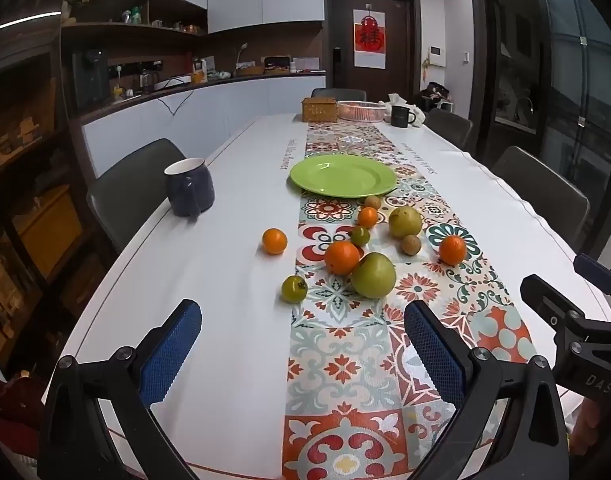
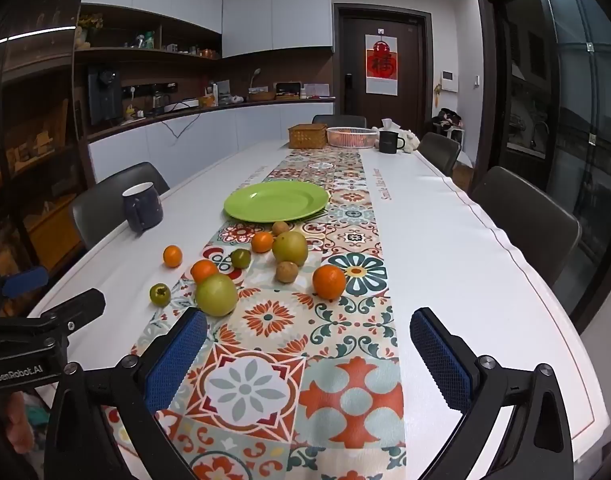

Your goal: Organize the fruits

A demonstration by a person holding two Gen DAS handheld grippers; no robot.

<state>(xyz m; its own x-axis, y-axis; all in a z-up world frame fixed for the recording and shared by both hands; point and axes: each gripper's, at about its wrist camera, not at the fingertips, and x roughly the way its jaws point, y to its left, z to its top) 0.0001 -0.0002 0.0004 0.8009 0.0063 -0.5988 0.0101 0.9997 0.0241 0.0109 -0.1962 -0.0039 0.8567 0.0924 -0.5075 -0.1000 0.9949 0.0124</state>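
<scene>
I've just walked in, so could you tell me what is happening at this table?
A person holds two grippers over a table to sort fruit. The left gripper and right gripper are both open and hold nothing. The green plate has no fruit on it; the oranges and other fruit lie loose on the runner nearby.

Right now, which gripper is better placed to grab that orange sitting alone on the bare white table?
Left, probably. The lone orange lies off the patterned runner on the left gripper's side, roughly ahead of its open fingers. For the right gripper, it sits far left, beyond the other fruit.
</scene>
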